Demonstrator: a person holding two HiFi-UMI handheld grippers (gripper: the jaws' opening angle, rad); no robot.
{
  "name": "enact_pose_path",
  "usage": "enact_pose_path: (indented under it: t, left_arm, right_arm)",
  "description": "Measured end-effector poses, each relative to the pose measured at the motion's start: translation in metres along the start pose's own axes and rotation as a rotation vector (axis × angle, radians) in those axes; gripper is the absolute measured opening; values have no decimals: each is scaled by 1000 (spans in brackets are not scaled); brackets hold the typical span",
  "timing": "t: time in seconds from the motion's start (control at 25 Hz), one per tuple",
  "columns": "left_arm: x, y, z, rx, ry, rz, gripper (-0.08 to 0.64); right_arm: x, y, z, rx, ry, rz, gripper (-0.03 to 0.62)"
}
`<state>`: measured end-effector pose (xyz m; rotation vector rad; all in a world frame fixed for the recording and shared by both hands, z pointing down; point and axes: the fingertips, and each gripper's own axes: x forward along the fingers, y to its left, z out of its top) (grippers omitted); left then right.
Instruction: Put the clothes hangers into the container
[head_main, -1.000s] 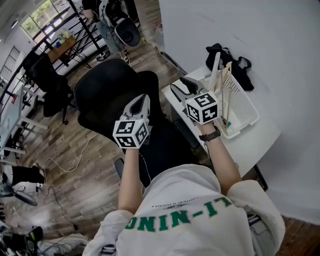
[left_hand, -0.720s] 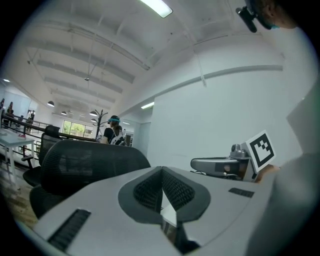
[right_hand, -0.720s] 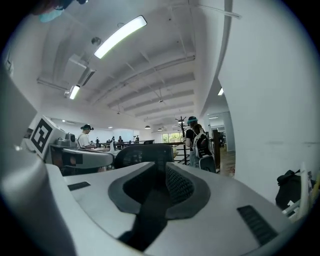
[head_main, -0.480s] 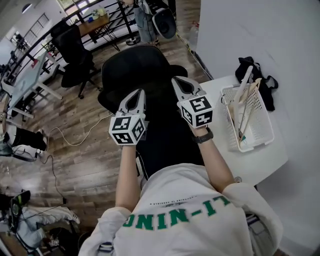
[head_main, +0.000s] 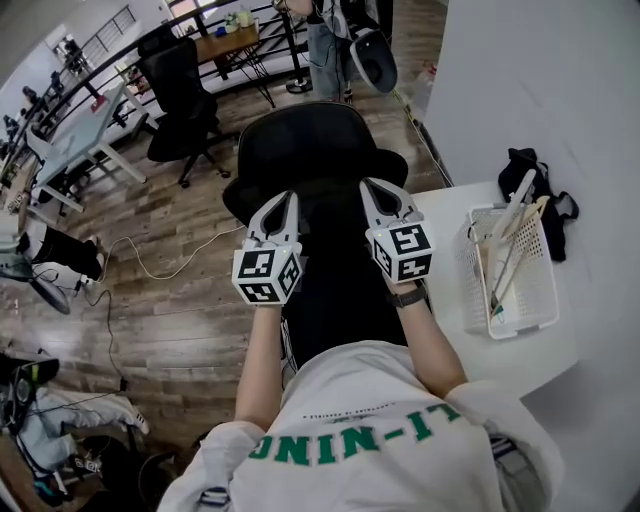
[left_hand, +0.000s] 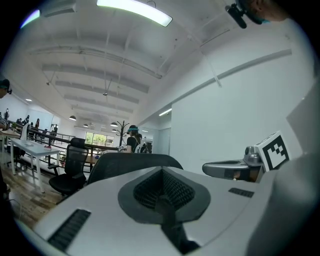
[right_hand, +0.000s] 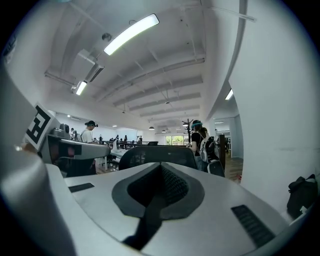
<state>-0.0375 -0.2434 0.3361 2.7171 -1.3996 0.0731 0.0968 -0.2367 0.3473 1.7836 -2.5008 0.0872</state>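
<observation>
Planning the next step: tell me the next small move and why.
Probably lower both grippers and stop. The left gripper and right gripper are shut and empty over the chair, the hangers already stand in the basket, and no other hanger shows.

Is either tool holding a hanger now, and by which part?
Neither. Left tool and right tool are shut on nothing; hangers sit in the basket.

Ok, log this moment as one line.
left gripper: shut, empty | right gripper: just closed, empty | both: facing black chair | hangers: in basket on table
</observation>
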Motion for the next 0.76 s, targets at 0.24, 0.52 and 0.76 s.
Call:
enact_pose_path:
  t: [0.24,0.52,0.76]
  left_arm:
    - [-2,6,-1,-4,-16,19,3]
    - [2,2,-11,-13,4,-7,5]
    - [1,-11,-31,-48,23,-29,3]
  right_arm:
    - [8,11,5,17,-20,47,14]
    - [6,7,3,43,-27,64,14]
    - [-7,6,-15,59,1,78,14]
